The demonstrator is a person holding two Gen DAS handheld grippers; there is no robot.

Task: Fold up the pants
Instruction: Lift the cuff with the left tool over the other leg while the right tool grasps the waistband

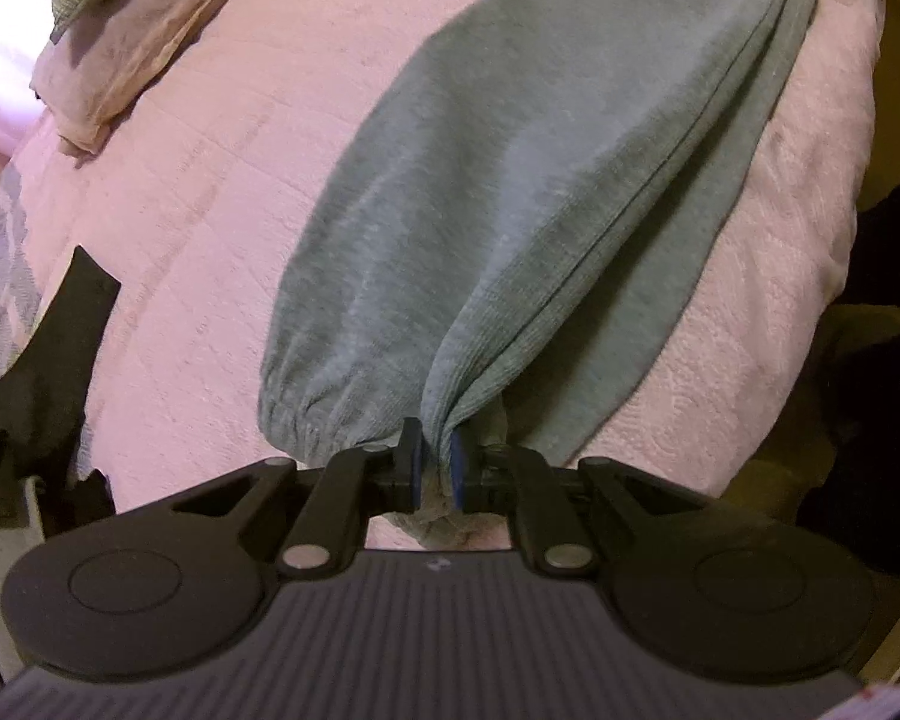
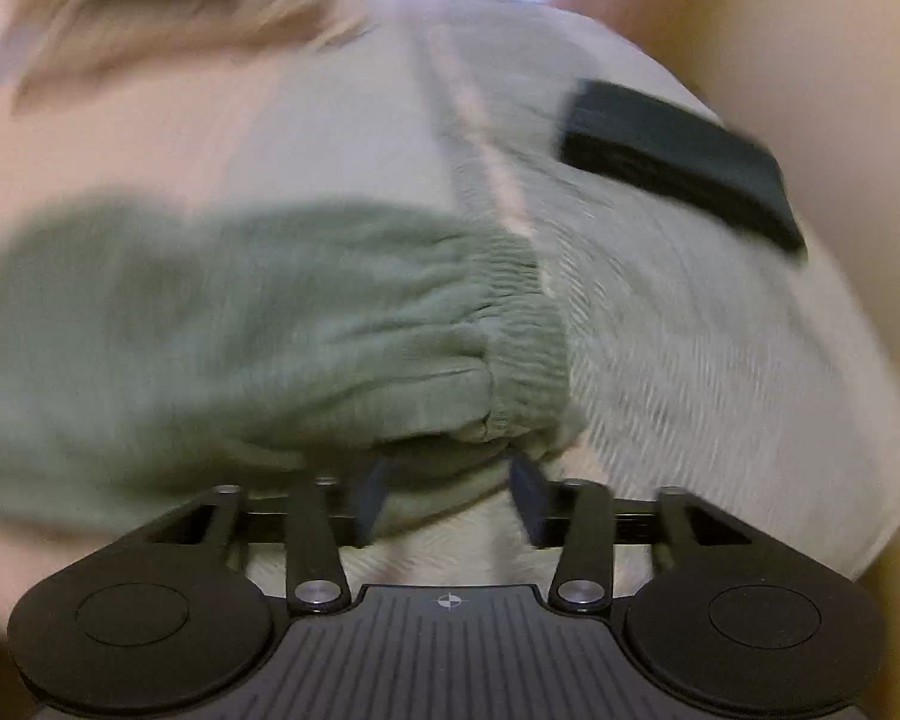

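Pants of grey-green knit fabric with gathered elastic cuffs [image 1: 510, 180] lie stretched along my pink quilted bedspread [image 1: 210, 210], the legs apparently laid one over the other. My left gripper [image 1: 433, 459] has its jaws nearly closed, pinching a bunch of fabric at the near end. My right gripper [image 2: 447, 495] stands with its jaws apart around the cuff [image 2: 510, 324], pads not pressing. I judge the lengthwise fold done; the crosswise folds remain. A dark flat rectangular object [image 2: 678, 162] lies beyond.
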